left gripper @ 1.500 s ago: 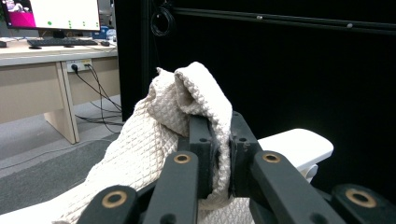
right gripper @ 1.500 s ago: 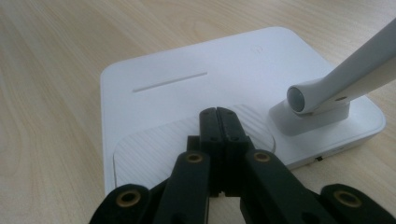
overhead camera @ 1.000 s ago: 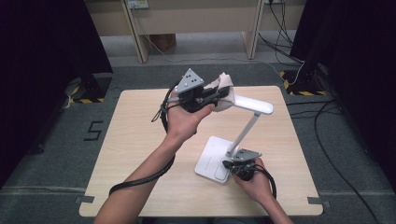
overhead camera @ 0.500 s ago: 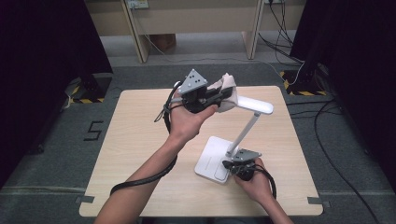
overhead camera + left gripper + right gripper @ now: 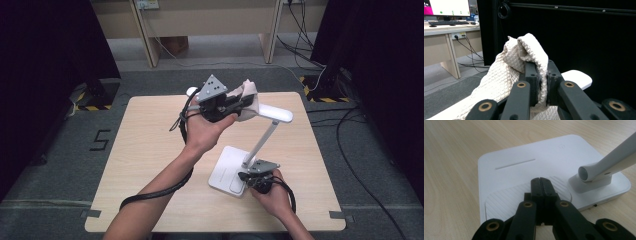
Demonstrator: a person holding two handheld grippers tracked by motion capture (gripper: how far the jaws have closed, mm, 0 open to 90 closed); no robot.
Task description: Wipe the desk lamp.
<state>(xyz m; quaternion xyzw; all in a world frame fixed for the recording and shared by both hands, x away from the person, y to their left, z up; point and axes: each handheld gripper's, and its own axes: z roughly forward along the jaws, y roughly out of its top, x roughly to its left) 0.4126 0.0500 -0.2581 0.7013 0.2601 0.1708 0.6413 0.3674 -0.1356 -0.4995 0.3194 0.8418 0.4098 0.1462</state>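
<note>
Two grippers, one cloth point(image 5: 524, 60), one lamp point(image 5: 260, 145).

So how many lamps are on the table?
1. The white desk lamp stands on the right half of the table. The right gripper, shut, rests on its base; the left gripper holds a cream cloth against its head. Nothing looks hidden.

A black digit "5" point(image 5: 100, 140) is marked on the grey floor point(image 5: 60, 165) just left of the desk point(image 5: 150, 150). The lettering on the monitor point(image 5: 449, 7) in the left gripper view is too small to read
</note>
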